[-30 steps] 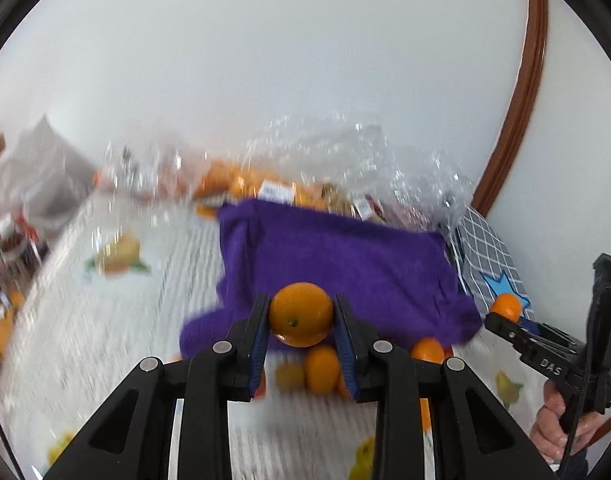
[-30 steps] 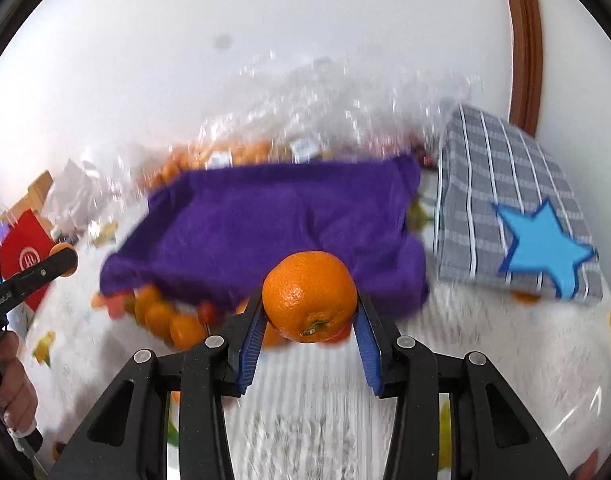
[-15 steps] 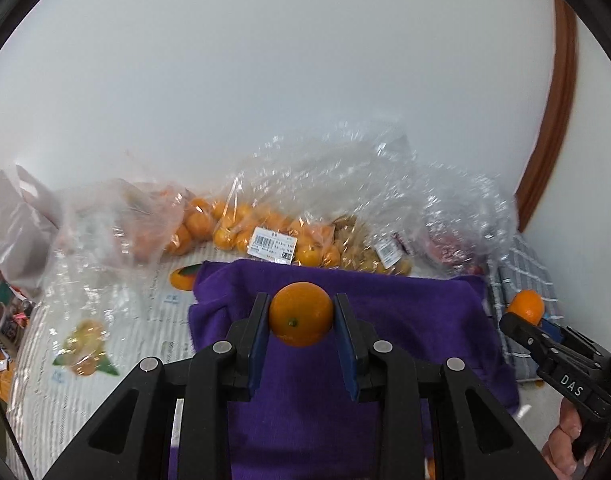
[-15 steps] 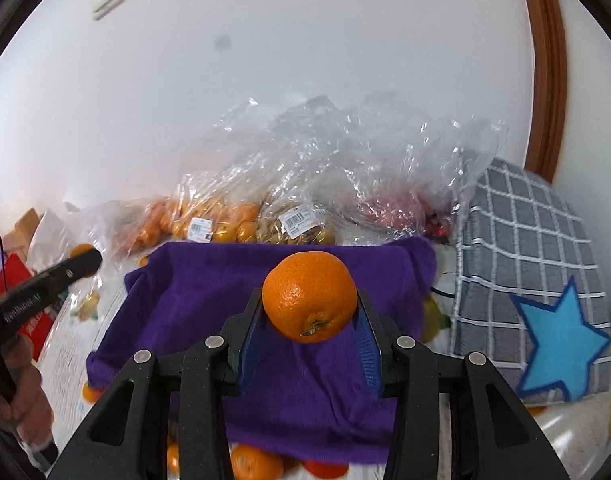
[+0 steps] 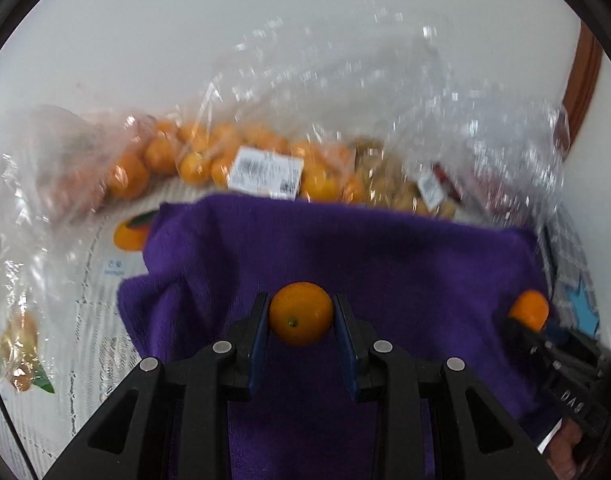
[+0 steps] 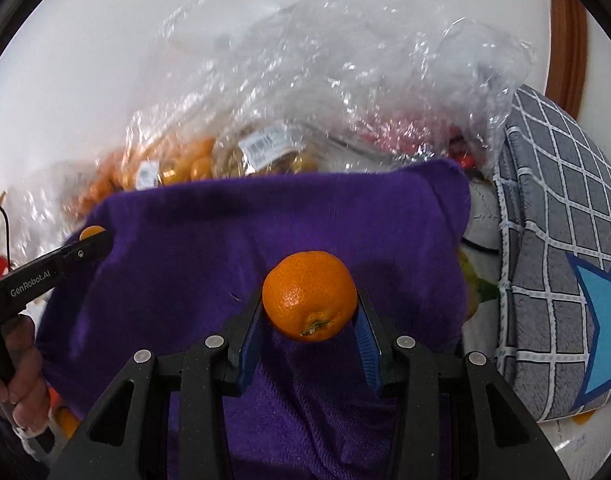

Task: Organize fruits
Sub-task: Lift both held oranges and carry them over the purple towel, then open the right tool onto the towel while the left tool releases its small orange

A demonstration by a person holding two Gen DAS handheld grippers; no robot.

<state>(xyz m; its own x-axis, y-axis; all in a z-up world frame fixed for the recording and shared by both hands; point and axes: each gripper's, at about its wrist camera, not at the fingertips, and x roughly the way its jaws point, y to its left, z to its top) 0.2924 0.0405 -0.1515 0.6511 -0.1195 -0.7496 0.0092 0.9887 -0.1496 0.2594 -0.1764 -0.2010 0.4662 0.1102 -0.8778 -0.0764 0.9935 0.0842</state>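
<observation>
A smooth small orange point(image 5: 301, 314) sits pinched between the blue pads of the left gripper point(image 5: 301, 320), held level over the purple towel point(image 5: 385, 264). The right gripper point(image 6: 310, 312) likewise clamps a dimpled mandarin point(image 6: 310, 295), stem end facing the camera, above the same towel. Behind lie clear plastic bags of oranges point(image 5: 209, 156); a grey checked cloth point(image 6: 553, 240) lies to the right.

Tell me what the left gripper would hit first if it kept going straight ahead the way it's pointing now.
Most likely the purple towel, lying right beyond the orange clamped in the left gripper; the bagged oranges sit farther back. Depth is uncertain.
</observation>
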